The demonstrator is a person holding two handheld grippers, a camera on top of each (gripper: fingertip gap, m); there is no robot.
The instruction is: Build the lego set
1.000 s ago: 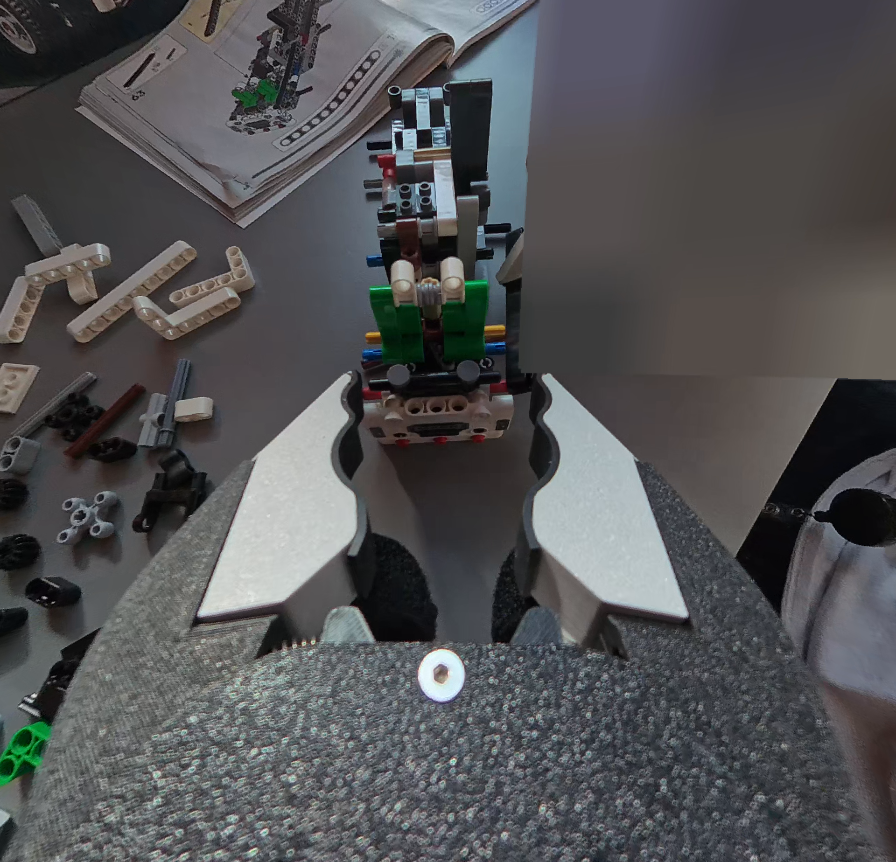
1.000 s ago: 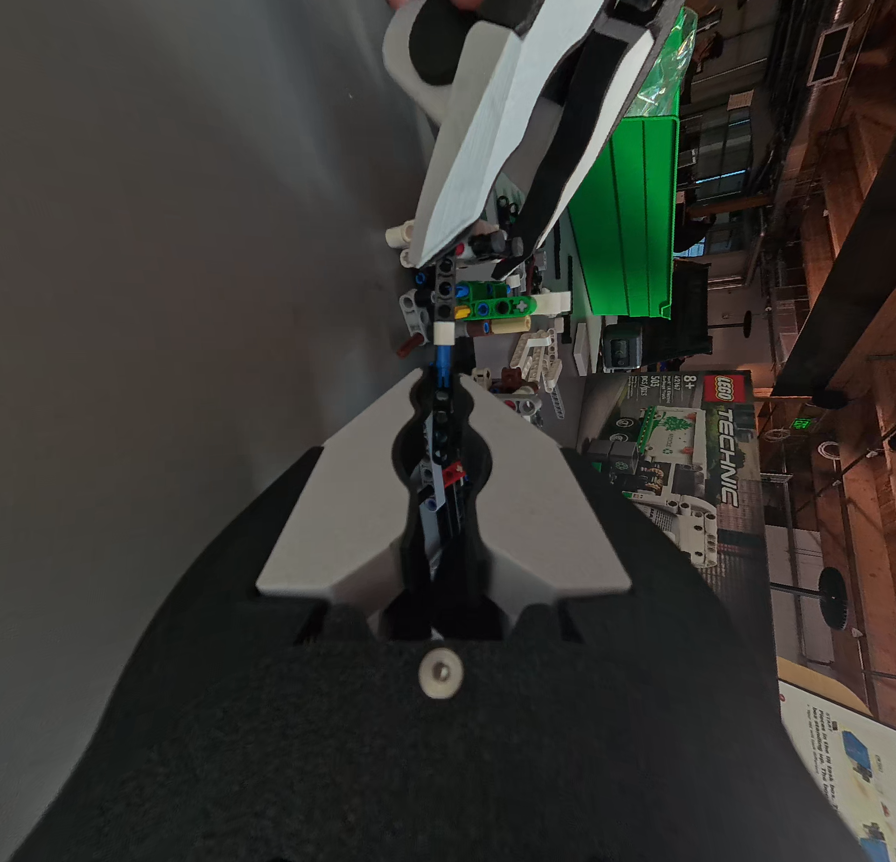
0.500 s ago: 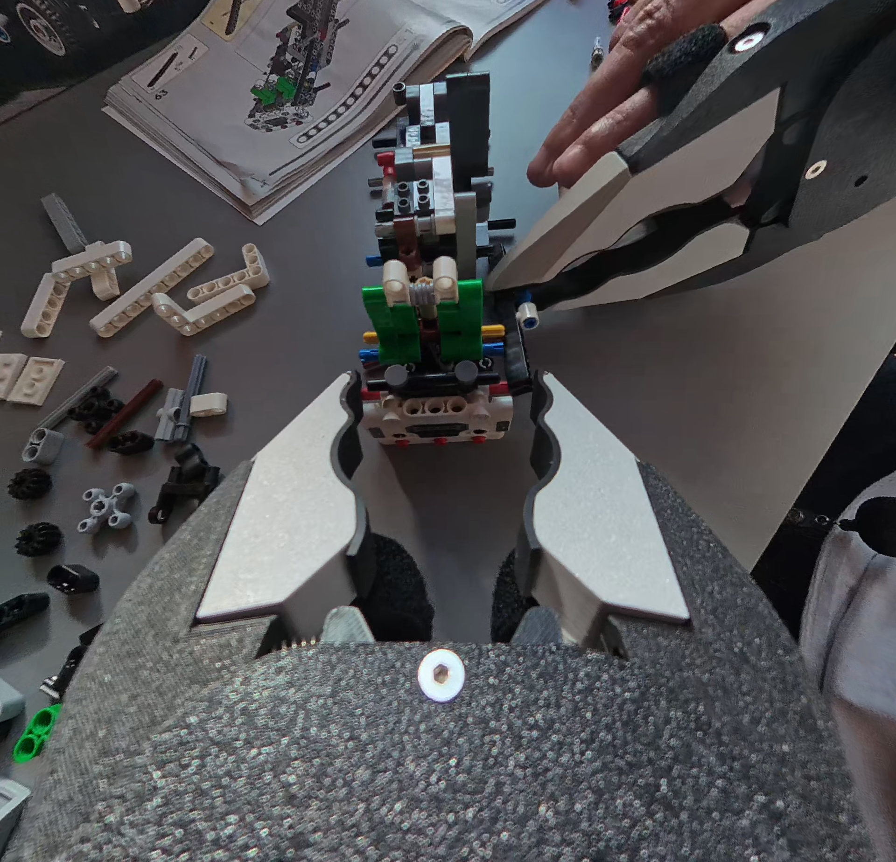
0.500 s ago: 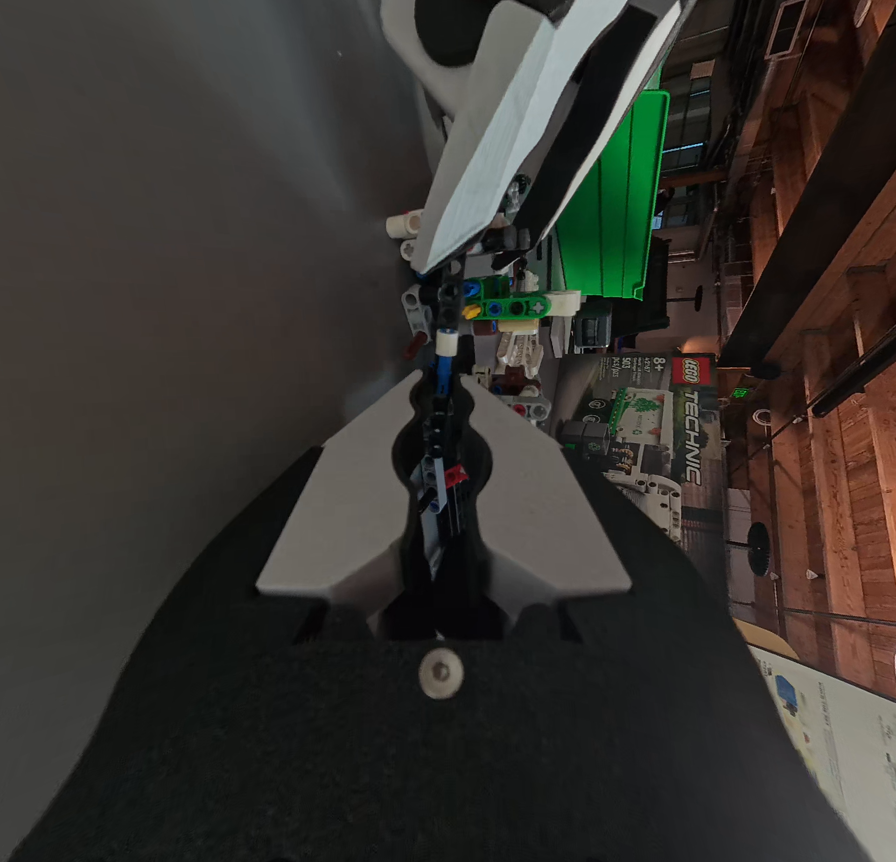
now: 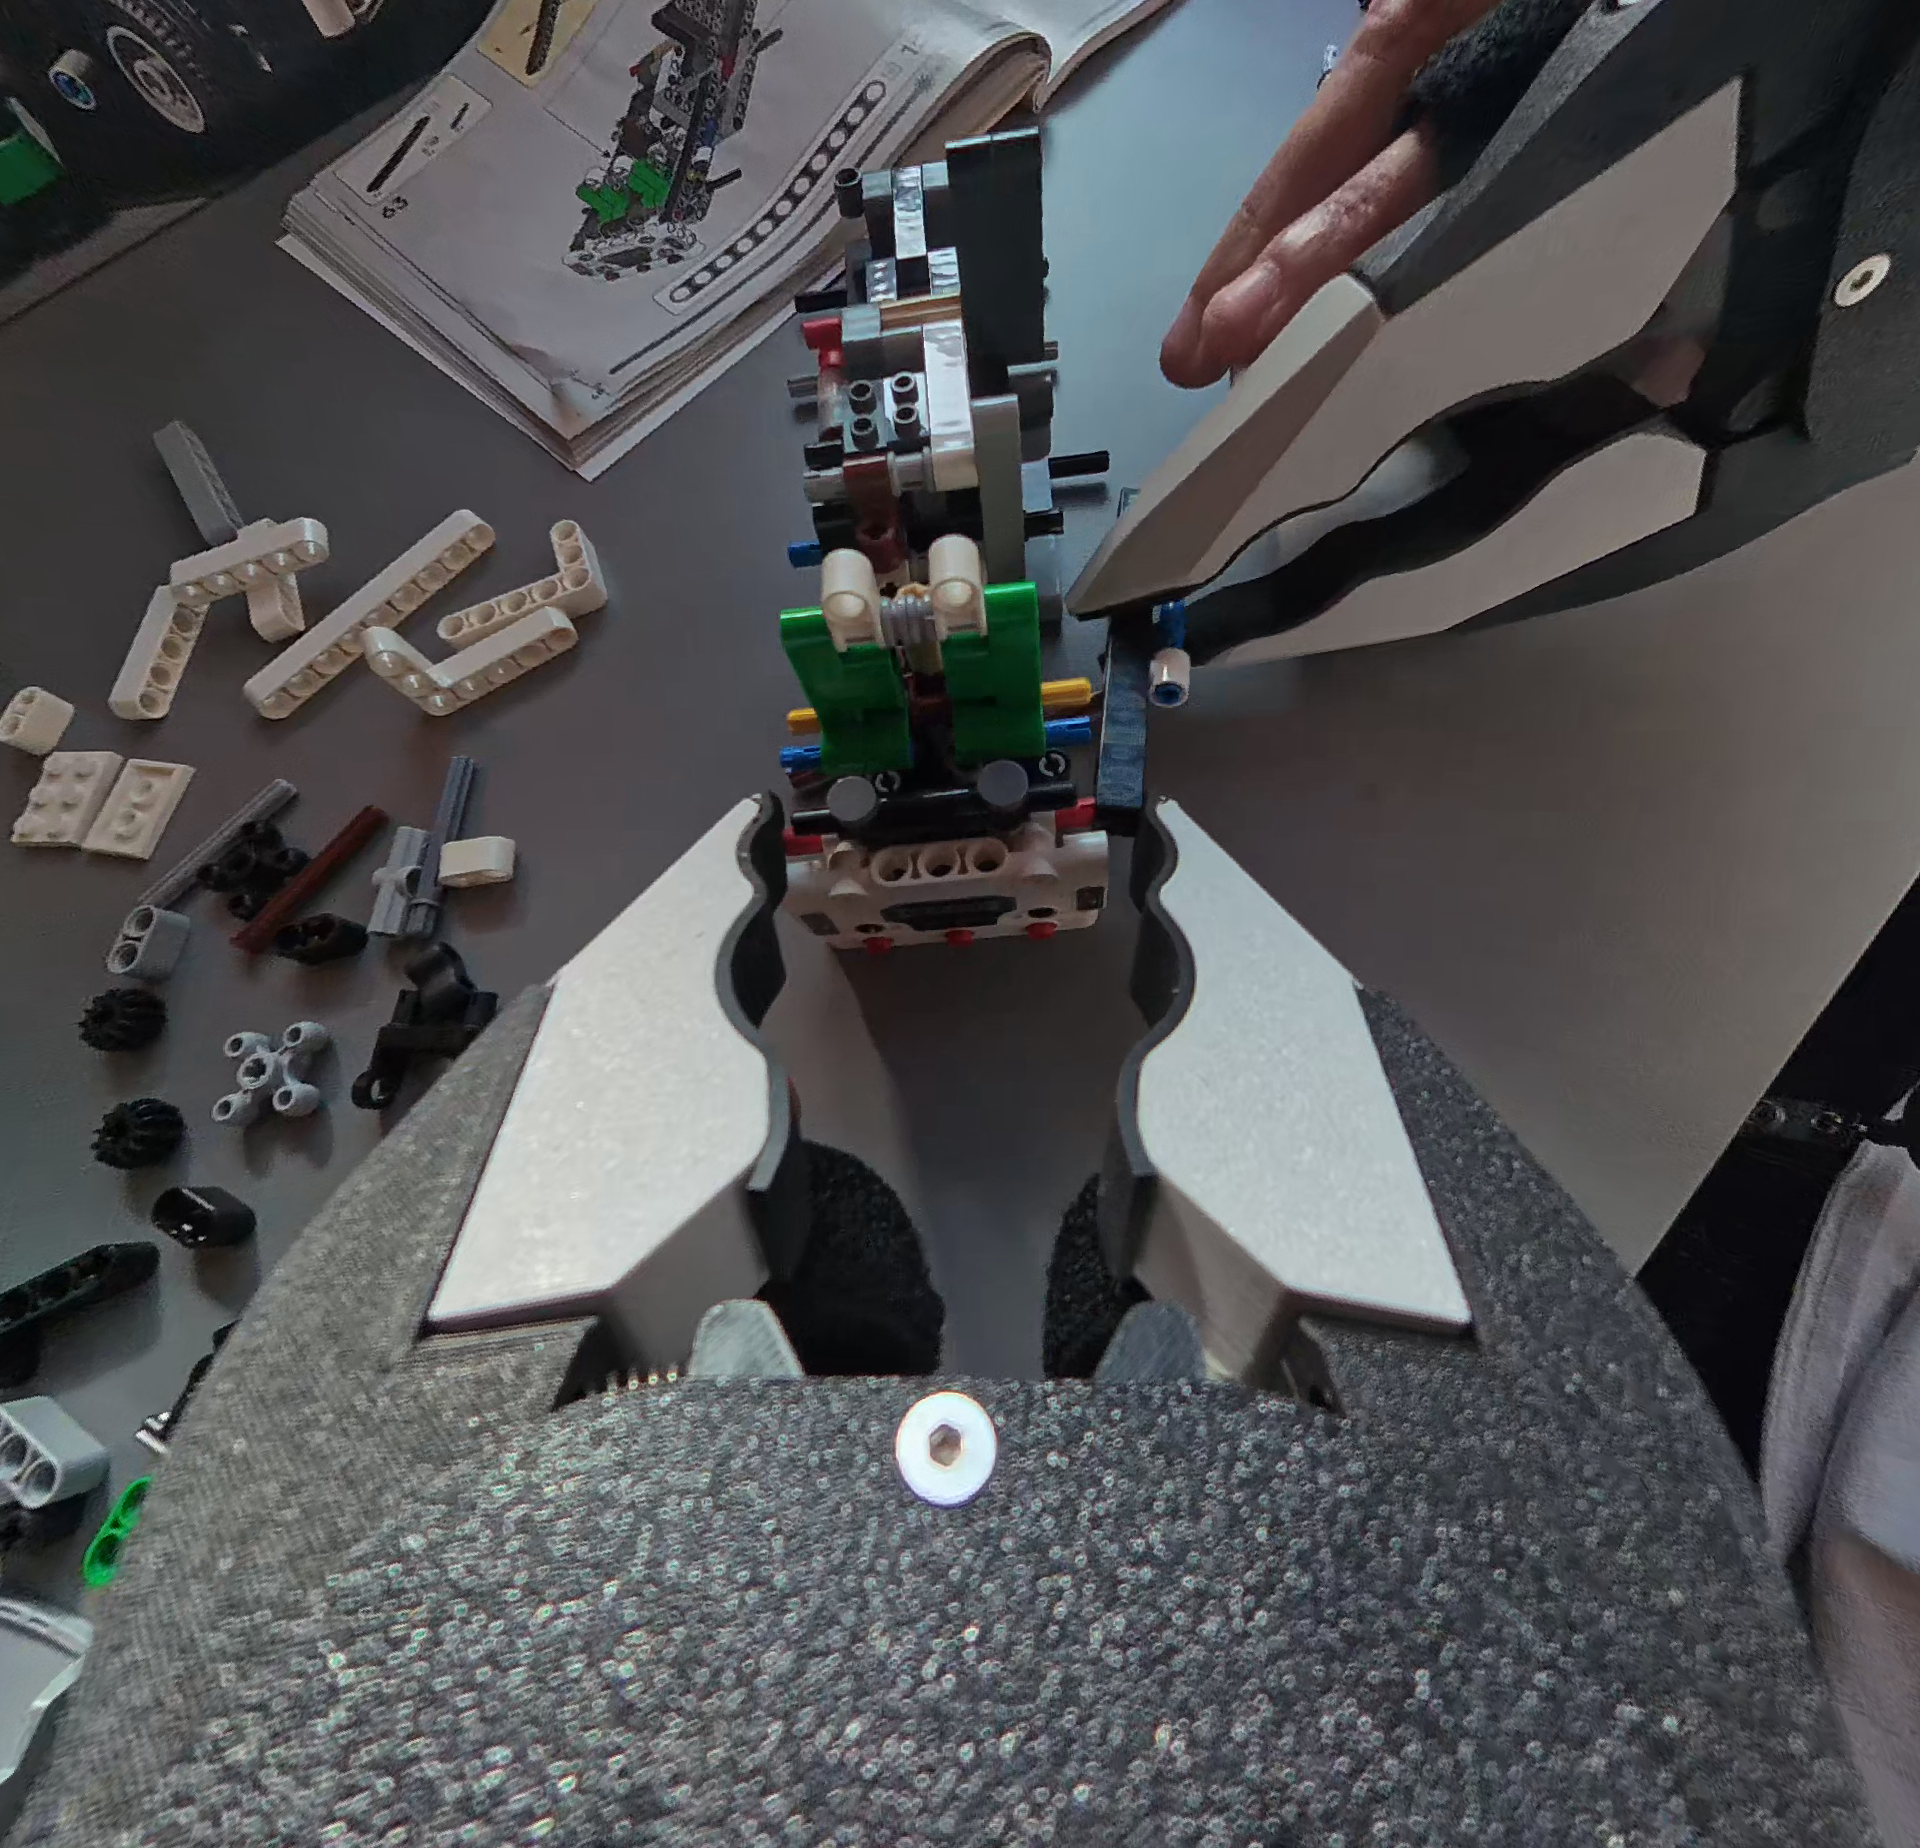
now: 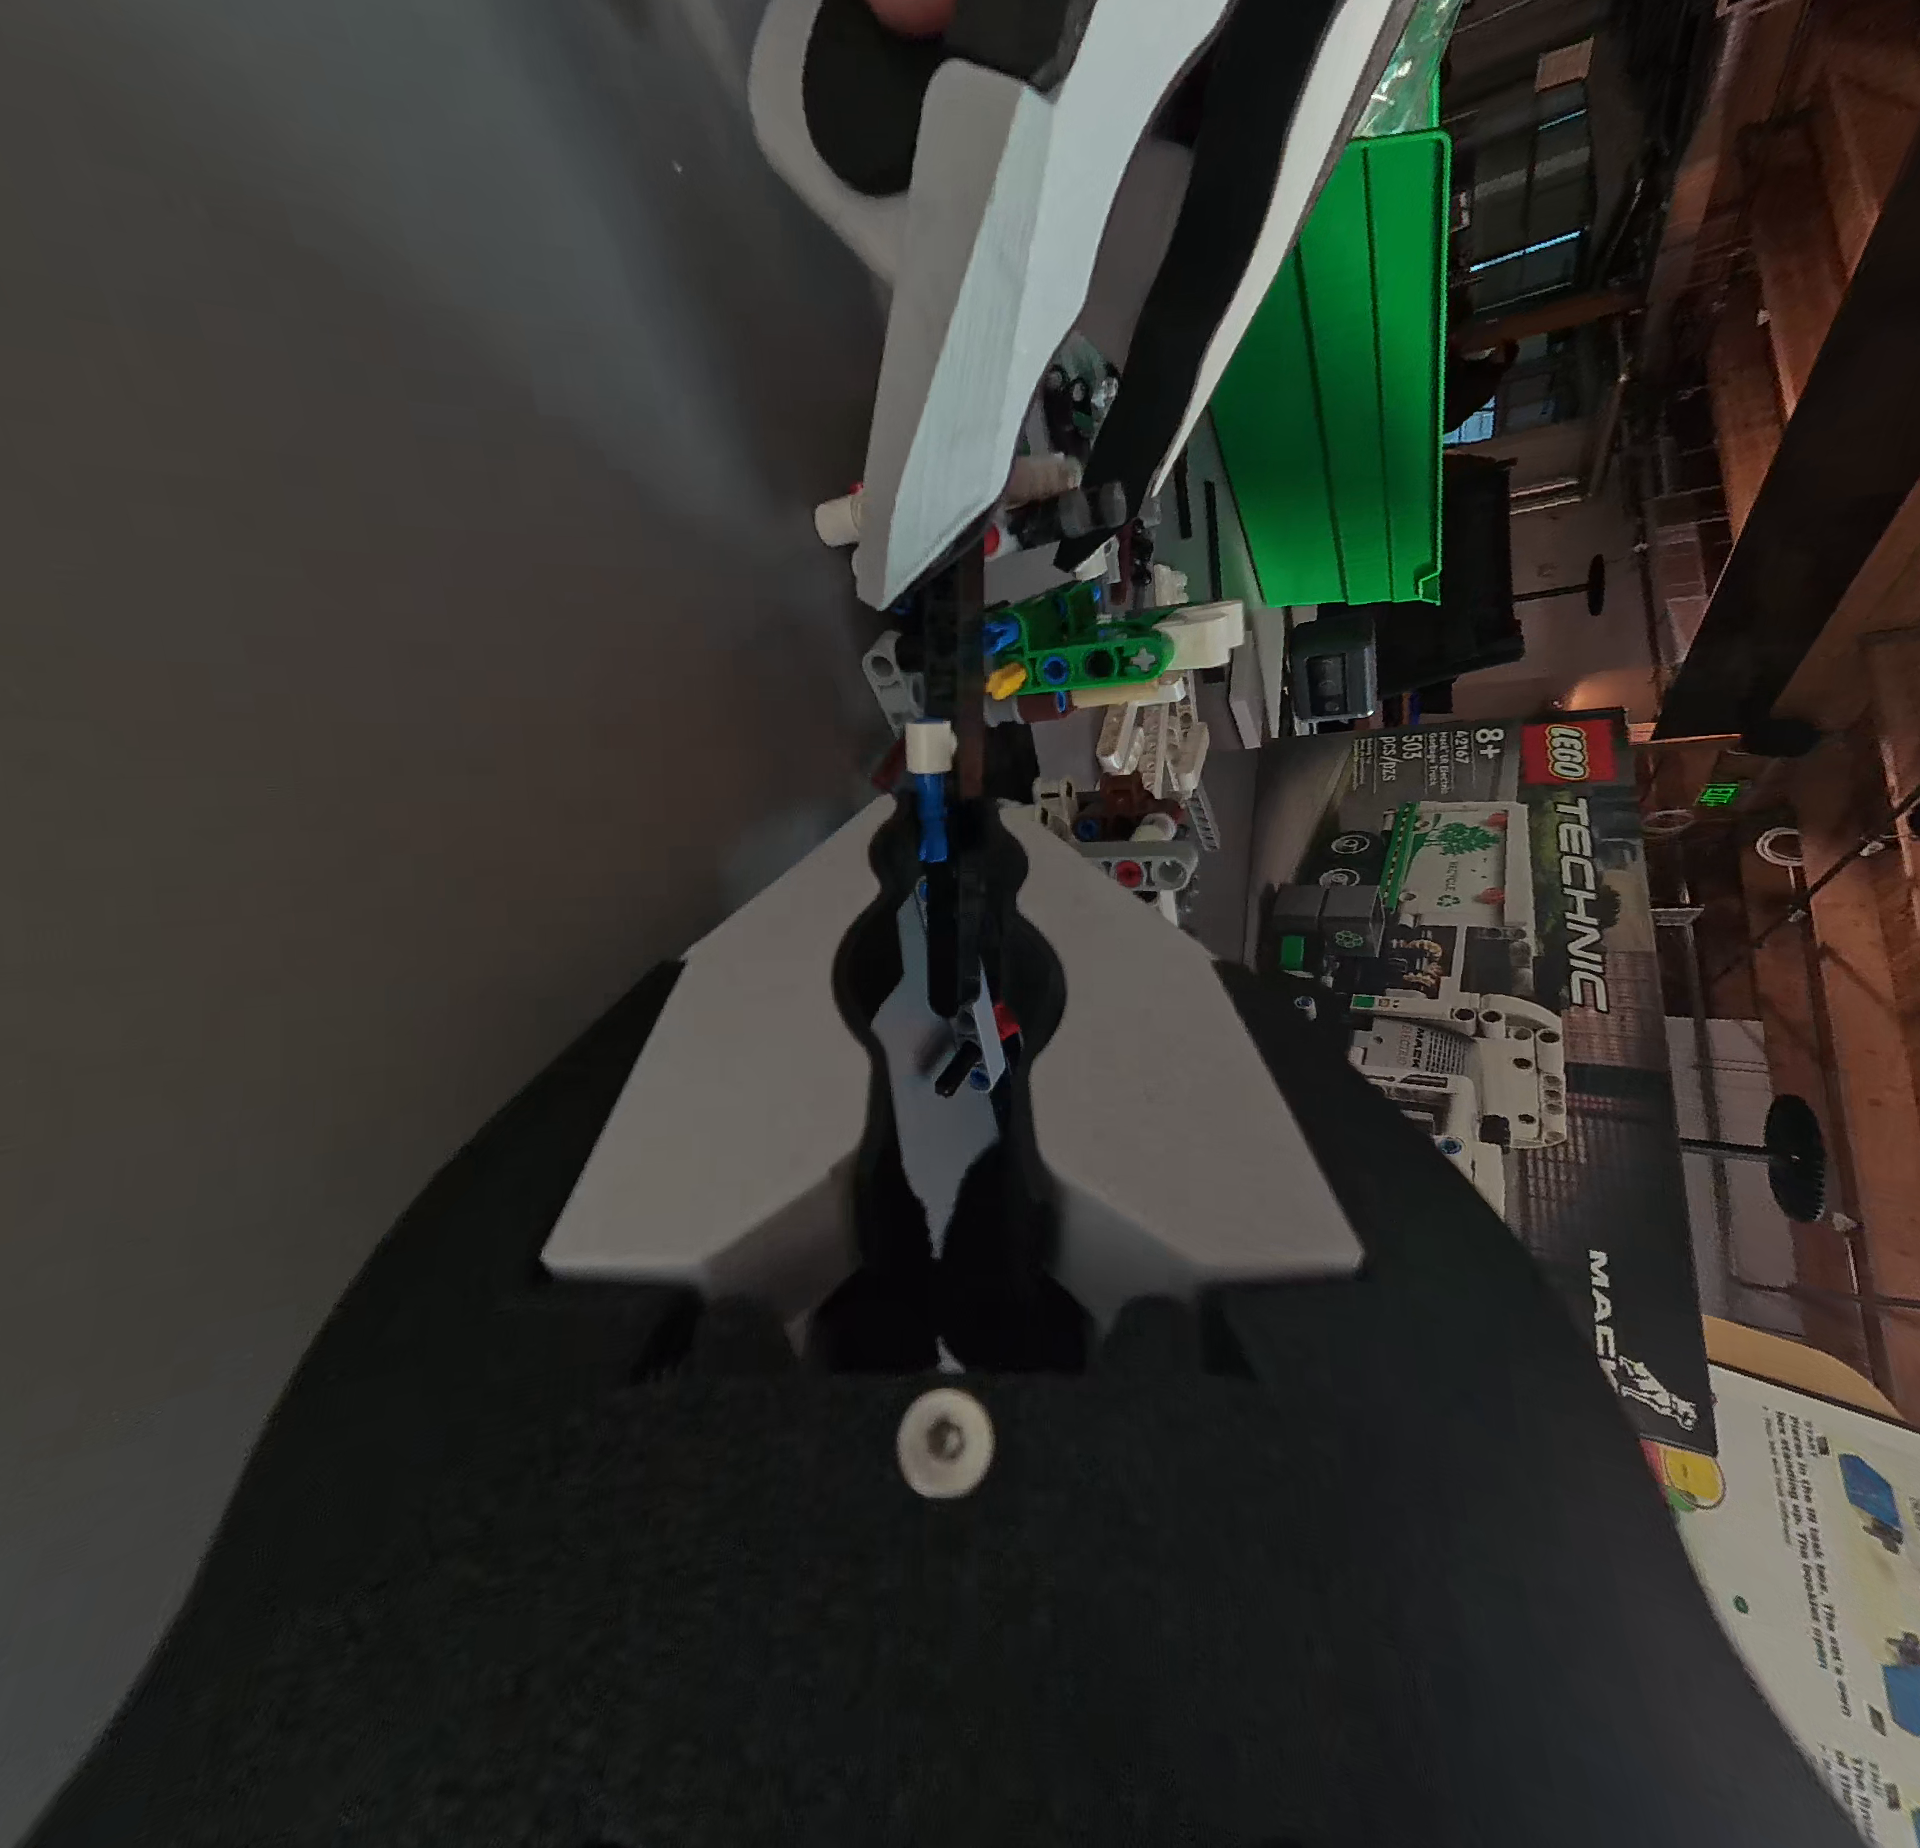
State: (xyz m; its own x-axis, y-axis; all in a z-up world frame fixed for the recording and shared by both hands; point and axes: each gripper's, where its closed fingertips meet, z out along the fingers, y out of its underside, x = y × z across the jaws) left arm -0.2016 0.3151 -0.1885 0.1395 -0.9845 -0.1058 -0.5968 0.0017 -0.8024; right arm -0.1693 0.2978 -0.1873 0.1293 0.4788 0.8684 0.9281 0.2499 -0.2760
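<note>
Shifted little since before: right tongs (image 5: 1117, 624) clamped on a black beam (image 5: 1124, 749) beside the lego model (image 5: 925, 572). Standing on bench (image 5: 1403, 842), long axis running away; green, white, black. Left tongs (image 5: 951, 863) apart around its near end.

The partly built brick model (image 5: 925, 593) mixes green blocks, black and grey beams, a white front, and red, blue and yellow pins. Loose white angled beams (image 5: 416, 614) lie left on the dark grey matte table (image 5: 1455, 863). A bright green plastic bin (image 6: 1340, 396) stands far off.
</note>
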